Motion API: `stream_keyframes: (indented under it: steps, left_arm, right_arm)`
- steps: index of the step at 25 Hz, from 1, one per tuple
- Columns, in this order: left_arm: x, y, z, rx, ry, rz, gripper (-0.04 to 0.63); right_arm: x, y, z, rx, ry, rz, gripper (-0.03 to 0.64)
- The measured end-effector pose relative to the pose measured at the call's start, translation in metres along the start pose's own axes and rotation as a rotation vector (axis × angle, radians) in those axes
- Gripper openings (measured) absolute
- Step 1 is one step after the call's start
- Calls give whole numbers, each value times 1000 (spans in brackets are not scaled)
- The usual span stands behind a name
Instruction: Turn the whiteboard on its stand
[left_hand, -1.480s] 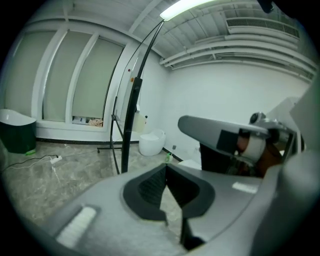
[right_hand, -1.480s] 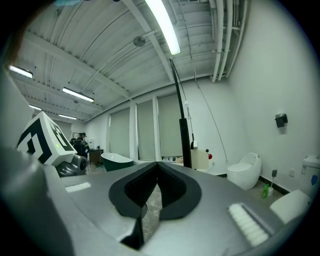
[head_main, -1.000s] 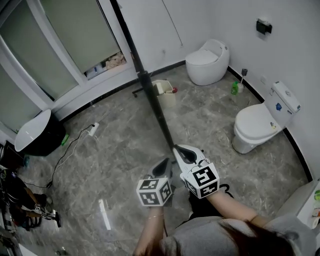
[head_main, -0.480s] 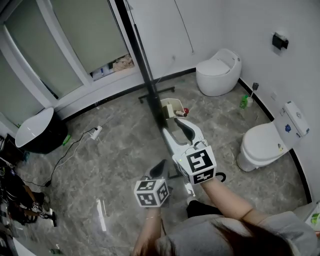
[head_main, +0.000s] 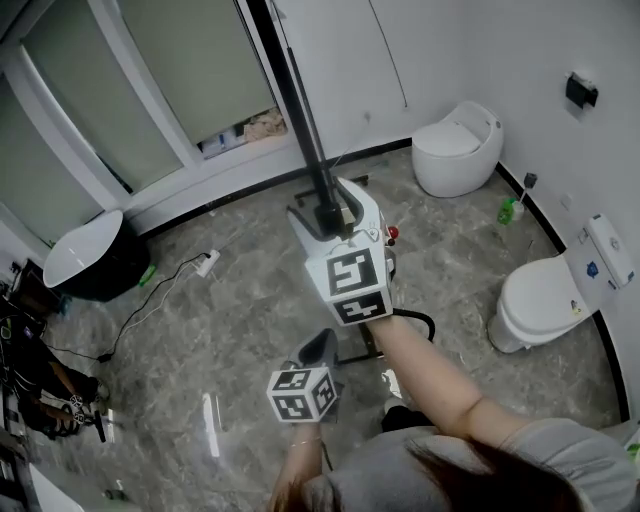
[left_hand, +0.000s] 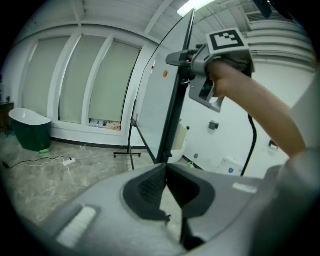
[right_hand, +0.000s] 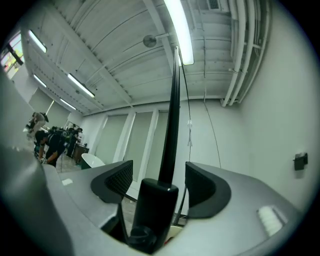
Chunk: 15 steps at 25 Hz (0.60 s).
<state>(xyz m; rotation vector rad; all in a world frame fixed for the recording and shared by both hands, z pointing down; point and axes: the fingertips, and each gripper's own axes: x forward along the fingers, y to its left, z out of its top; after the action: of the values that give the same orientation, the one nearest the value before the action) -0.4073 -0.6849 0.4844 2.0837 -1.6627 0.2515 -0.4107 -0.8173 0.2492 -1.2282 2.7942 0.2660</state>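
Raised and farther out than a second ago, the right gripper (head_main: 326, 214) is opening its jaws around the black upright (head_main: 300, 110) of the whiteboard (left_hand: 157, 100), pads clear of it. That upright is rising vertically through the jaws, edge-on ahead. Lower and nearer, the left gripper (head_main: 322, 346) is hanging closed and empty.

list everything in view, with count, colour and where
whiteboard: 1, white, black edge, centre
stand: 1, black, floor under the whiteboard
toilets: 2, white, far corner and right wall
bottle: 1, green, floor between the toilets
tub: 1, dark, white inside, left by the windows
power strip: 1, white, floor near the tub
right gripper: 1, grey-white, raised, jaws opening, whiteboard edge between them, pads clear
left gripper: 1, grey, low, jaws shut, empty
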Motion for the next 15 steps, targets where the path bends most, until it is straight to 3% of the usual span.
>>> stream_keyframes:
  steps: [5,7,10,15]
  left_arm:
    - [-14,22,-7,-34,-5,53,2]
    - [-19,25,-9,-36,-4,60,2]
    - [-21,23,-13,-33,6,56,2]
    - [-28,22,-21,-42,13,47,2]
  right_arm:
    - [22,-6,-17,104,73,20,300]
    - [28,-5,-30,94,109,9,256]
    - [31,-12,-33,112,71,-45,205]
    - [32,-11,-31,120,60,-77,189]
